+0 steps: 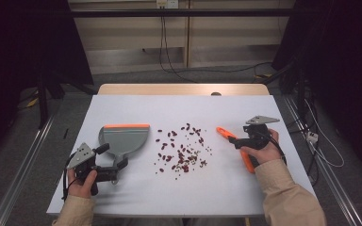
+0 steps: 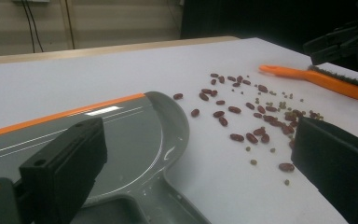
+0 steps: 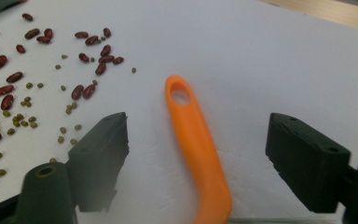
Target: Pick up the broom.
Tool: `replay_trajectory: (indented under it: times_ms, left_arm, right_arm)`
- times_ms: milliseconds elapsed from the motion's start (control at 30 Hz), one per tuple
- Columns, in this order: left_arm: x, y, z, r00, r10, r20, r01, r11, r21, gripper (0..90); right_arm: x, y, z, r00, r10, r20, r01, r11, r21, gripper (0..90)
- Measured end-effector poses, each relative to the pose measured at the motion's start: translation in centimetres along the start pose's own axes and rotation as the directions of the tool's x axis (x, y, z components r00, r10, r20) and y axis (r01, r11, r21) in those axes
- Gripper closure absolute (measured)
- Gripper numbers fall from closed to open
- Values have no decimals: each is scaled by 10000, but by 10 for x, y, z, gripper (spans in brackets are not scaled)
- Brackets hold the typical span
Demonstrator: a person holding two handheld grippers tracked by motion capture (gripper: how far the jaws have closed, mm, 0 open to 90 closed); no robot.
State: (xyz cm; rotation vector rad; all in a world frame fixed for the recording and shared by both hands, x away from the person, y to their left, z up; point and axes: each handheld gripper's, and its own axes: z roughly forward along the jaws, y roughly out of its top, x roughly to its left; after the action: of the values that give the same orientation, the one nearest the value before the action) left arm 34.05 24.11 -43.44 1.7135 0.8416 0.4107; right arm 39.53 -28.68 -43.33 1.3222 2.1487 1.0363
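The right gripper (image 3: 196,154) stands open, its jaws either side of the orange brush (image 3: 196,140), touching neither. The handle runs between them from 6 toward 12 o'clock, hanging hole at the far end. The left gripper (image 2: 196,163) is also open, straddling the neck of the grey dustpan (image 2: 135,140). The spilled beans (image 1: 181,148) lie mid-table, between brush and dustpan; closing the right jaws looks next.

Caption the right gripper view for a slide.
Open hand-held gripper straddling an orange brush handle, with red and green beans scattered beside it.
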Motion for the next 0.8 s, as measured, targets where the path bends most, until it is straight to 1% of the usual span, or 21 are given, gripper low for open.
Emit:
replay_trajectory:
  times_ms: [33, 100, 133, 167, 200, 267, 400, 500, 533, 567, 600, 633, 667, 700, 733, 767, 800]
  left_arm:
    - [0, 0, 0, 10000, 0, 9, 0, 10000, -6, 32]
    - [0, 0, 0, 10000, 1, 14, -1, 10000, -5, 32]
    - [0, 0, 0, 10000, 5, 10, -5, 10000, 5, 32]
    - [0, 0, 0, 10000, -10, 8, 10, 10000, 7, 32]
    - [0, 0, 0, 10000, 2, 26, -2, 10000, 8, 32]
    - [0, 0, 0, 10000, 3, 27, -3, 10000, 23, 32]
    - [0, 0, 0, 10000, -17, 62, 17, 10000, 32, 32]
    - [-1, 0, 0, 10000, 3, 92, -3, 10000, 44, 32]
    - [-1, 0, 0, 9999, 15, 103, -16, 10000, 37, 32]
    - [-1, 0, 0, 9999, 14, 111, -14, 10000, 45, 32]
    - [-1, 0, 0, 9999, 17, 125, -18, 10000, 51, 32]
    - [-1, 0, 0, 9999, 17, 144, -17, 10000, 47, 32]
    - [-1, 0, 0, 9999, 19, 151, -20, 10000, 46, 32]
    - [-1, 0, 0, 9999, 14, 152, -15, 10000, 46, 32]
    - [-1, 0, 0, 9999, 6, 148, -6, 10000, 37, 32]
    - [-1, 0, 0, 9999, 2, 147, -3, 10000, 30, 32]
    - [-1, 0, 0, 9999, 4, 146, -4, 10000, 29, 32]
  right_arm:
    - [0, 1, 1, 10000, -54, 53, 53, 9998, 194, 257]
    - [-1, 3, 4, 9995, -329, 15, 328, 9979, 550, 301]
    - [-1, 3, 5, 9994, -333, 30, 330, 9972, 670, 314]
    - [-2, 5, 7, 9990, -420, -156, 433, 9946, 939, 380]
    - [-2, 5, 7, 9990, -420, -156, 433, 9946, 939, 380]
    - [-3, 6, 8, 9987, -481, -167, 497, 9925, 1117, 397]
    - [-5, 10, 10, 9969, -687, -391, 738, 9862, 1480, 464]
    - [-6, 12, 11, 9962, -786, -383, 839, 9823, 1672, 467]
    - [-7, 13, 12, 9953, -848, -466, 916, 9810, 1709, 480]
    - [-7, 14, 12, 9948, -817, -606, 914, 9794, 1800, 484]
    - [-8, 15, 13, 9947, -836, -602, 936, 9777, 1882, 487]
    - [-9, 15, 13, 9943, -902, -573, 999, 9749, 1990, 486]
    - [-10, 16, 13, 9950, -894, -443, 967, 9736, 2070, 486]
    - [-11, 16, 14, 9950, -928, -357, 982, 9740, 2043, 507]
    - [-13, 16, 14, 9958, -785, -469, 866, 9740, 2091, 530]
    - [-14, 16, 15, 9965, -629, -555, 735, 9738, 2154, 534]
    - [-14, 16, 15, 9969, -577, -538, 683, 9722, 2238, 556]
